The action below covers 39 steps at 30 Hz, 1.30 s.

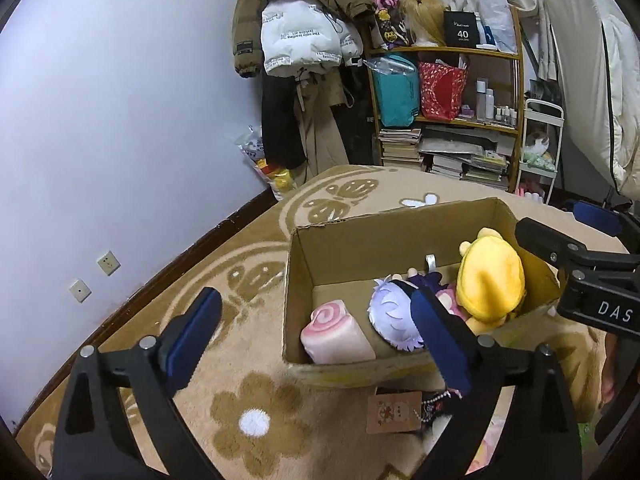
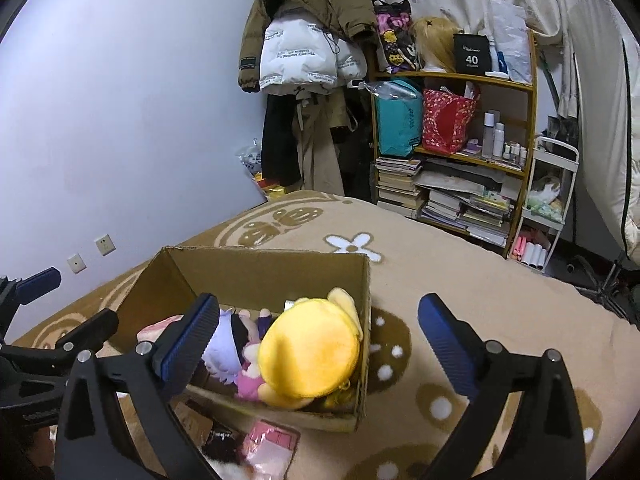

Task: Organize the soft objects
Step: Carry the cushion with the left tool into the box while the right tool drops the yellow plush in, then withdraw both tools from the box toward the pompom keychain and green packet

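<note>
An open cardboard box stands on a tan flowered blanket. Inside lie a pink swirl roll plush, a purple-haired doll and a big yellow plush. My left gripper is open in front of the box's near left part, with nothing between its fingers. My right gripper is open wide above the box's near right corner; the yellow plush lies below, free of its pads. The doll is partly hidden behind the right gripper's left finger. Each gripper shows at the edge of the other's view.
A card tag with a beaded chain and a pink packet lie on the blanket in front of the box. Behind stand a cluttered shelf, hanging coats and a white cart. The wall runs along the left.
</note>
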Each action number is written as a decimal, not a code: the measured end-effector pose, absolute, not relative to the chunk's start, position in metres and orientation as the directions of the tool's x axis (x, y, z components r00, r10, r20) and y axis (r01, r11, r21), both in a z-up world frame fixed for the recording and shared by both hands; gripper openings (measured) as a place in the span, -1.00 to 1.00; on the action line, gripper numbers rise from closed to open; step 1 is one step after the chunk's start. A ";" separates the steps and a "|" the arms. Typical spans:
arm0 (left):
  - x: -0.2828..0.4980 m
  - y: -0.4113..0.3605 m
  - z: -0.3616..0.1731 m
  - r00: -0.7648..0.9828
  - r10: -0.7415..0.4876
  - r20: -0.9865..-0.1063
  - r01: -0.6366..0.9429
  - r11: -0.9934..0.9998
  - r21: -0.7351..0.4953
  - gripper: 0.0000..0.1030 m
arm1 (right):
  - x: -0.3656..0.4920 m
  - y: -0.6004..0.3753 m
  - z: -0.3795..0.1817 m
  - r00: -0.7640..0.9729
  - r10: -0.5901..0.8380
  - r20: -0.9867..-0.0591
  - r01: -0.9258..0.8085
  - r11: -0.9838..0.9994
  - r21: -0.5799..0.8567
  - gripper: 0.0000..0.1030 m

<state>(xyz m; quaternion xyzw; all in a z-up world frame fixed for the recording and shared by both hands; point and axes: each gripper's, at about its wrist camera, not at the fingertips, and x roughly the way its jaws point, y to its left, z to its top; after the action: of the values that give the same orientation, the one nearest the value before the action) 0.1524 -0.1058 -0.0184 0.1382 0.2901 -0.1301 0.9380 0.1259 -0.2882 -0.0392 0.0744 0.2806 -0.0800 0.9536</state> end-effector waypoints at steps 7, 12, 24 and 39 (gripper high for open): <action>0.130 -0.093 -0.008 0.785 -0.176 -0.594 0.331 0.930 0.161 0.91 | 0.102 -0.287 -0.030 0.820 -0.116 -0.560 0.202 0.975 0.094 1.00; 0.115 -0.084 -0.003 0.781 -0.175 -0.600 0.337 0.927 0.168 0.91 | 0.080 -0.285 -0.022 0.813 -0.126 -0.569 0.217 0.972 0.096 1.00; 0.083 -0.058 0.005 0.759 -0.170 -0.628 0.328 0.934 0.144 0.91 | 0.027 -0.283 -0.020 0.788 -0.144 -0.599 0.252 0.963 0.100 1.00; 0.047 -0.054 0.007 0.735 -0.192 -0.650 0.360 0.923 0.135 0.91 | -0.021 -0.270 -0.045 0.731 -0.182 -0.657 0.338 0.933 0.119 1.00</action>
<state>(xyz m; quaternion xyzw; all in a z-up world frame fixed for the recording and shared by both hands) 0.0473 -0.0538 0.0068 0.1270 0.3317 -0.1495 0.9228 -0.0210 -0.2702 -0.0454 0.1159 0.3384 -0.1408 0.9232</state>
